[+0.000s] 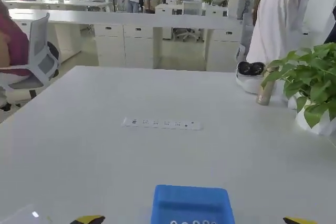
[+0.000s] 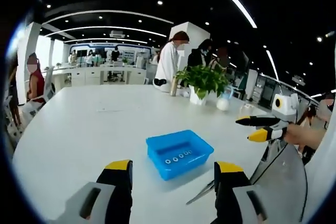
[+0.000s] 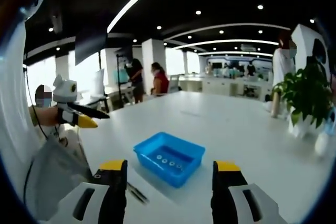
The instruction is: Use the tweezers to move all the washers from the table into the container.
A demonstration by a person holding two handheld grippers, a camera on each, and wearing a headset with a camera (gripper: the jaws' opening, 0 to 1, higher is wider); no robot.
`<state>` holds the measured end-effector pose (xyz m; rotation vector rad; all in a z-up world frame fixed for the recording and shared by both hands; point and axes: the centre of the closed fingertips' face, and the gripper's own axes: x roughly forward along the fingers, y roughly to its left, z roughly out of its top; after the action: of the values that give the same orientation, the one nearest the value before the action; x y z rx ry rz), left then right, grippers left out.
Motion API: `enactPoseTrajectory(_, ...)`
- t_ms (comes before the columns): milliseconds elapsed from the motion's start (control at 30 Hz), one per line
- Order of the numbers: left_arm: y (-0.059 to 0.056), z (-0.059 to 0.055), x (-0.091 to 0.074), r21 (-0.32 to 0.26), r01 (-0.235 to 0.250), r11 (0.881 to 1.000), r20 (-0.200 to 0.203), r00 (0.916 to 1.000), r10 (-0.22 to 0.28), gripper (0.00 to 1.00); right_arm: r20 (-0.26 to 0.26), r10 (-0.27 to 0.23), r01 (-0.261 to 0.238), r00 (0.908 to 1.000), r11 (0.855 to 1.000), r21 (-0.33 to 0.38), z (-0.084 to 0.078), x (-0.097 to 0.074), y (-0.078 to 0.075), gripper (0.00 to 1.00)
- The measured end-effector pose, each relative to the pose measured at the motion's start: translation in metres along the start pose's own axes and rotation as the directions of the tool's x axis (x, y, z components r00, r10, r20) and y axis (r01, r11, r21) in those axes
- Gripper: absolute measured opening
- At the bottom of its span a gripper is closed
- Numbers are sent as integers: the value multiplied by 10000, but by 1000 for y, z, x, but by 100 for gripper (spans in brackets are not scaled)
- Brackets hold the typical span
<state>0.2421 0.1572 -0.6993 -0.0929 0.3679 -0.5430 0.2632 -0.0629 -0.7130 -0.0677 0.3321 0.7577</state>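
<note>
Left gripper (image 2: pixel 173 167): your jaws are spread wide with nothing between them. Right gripper (image 3: pixel 170 166): same, wide open and holding nothing. You hold both above the near edge of the white table (image 1: pixel 79 145), one on each side of the blue container (image 1: pixel 191 203). In the head view a yellow jaw tip shows at each near corner.

The container sits at the near middle of the table. The washers (image 2: pixel 177 157) lie in a short row on its floor, toward its near wall.

The tweezers (image 2: pixel 202 192) lie flat on the table on the near side of the container, between your two grippers. In the left gripper view they are by the right-hand jaw, and in the right gripper view by the left-hand jaw. Neither gripper has hold of them.

Further out, a white power strip (image 1: pixel 161 124) lies mid-table. A potted plant (image 1: pixel 312 82) stands at the far right, with a bottle (image 1: pixel 265 90) just left of it. A person in a white coat (image 1: pixel 275 19) stands beyond the table's far right edge.
</note>
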Motion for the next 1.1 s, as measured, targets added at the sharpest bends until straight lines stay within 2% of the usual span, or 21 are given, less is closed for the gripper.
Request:
enactPoseTrajectory(67, 0, 6, -7, -64, -207, 9998, 463, 9987, 210, 66, 19, -289, 289, 9996, 9995, 102, 1, -1, -1, 70)
enactPoseTrajectory(133, -3, 10, -13, -344, -219, 9992, 896, 9957, 249, 71, -11, -407, 407, 9992, 9992, 27, 3, -3, 1, 75)
enactPoseTrajectory(200, -4, 11, -16, -703, -173, 9974, 1094, 9937, 250, 76, 61, -525, 525, 9986, 9985, -144, 5, -6, 4, 81)
enactPoseTrajectory(300, -2, 7, -18, -812, -201, 9965, 1067, 9939, 287, 81, 257, -563, 569, 9981, 9981, -238, 9, -12, 10, 87)
enactPoseTrajectory(333, 0, 6, -18, -761, -351, 9965, 1017, 9939, 428, 81, 278, -551, 558, 9981, 9982, -241, 9, -13, 11, 88)
enactPoseTrajectory(433, 5, 8, -21, -447, -776, 9960, 1266, 9885, 827, 83, 335, -407, 416, 9986, 9987, -284, 8, -16, 15, 95)
enactPoseTrajectory(500, 7, 10, -22, -594, -954, 9937, 1435, 9843, 1031, 89, 343, -231, 240, 9991, 9994, -264, 8, -15, 18, 99)
enactPoseTrajectory(567, 10, 13, -26, -947, -1163, 9887, 1801, 9748, 1319, 98, 290, -71, 79, 9996, 9996, -272, 9, -15, 21, 99)
enactPoseTrajectory(633, 11, 12, -28, -960, -1284, 9871, 1796, 9731, 1441, 99, 267, -72, 80, 9996, 9996, -277, 11, -14, 20, 99)
enactPoseTrajectory(700, 15, 11, -33, -775, -1585, 9843, 1875, 9674, 1705, 99, 294, -133, 142, 9995, 9994, -318, 13, -13, 18, 99)
enactPoseTrajectory(833, 19, 7, -38, -651, -1719, 9830, 1755, 9677, 1809, 99, 227, -217, 221, 9995, 9996, -190, 15, -10, 12, 99)
enactPoseTrajectory(933, 21, 9, -40, -778, -1674, 9828, 1889, 9655, 1794, 99, 118, -544, 546, 9984, 9983, -213, 14, -9, 4, 99)
enactPoseTrajectory(967, 22, 10, -41, -827, -1668, 9825, 1919, 9648, 1800, 99, 196, -759, 757, 9969, 9970, 129, 15, -9, -1, 99)
enactPoseTrajectory(1033, 24, 13, -41, -916, -1649, 9820, 2028, 9624, 1805, 99, 547, -822, 767, 9951, 9925, 956, 18, -8, -4, 99)
enactPoseTrajectory(1100, 25, 16, -40, -959, -1643, 9817, 2115, 9604, 1814, 99, 692, -1039, 957, 9922, 9891, 1117, 21, -10, -9, 99)
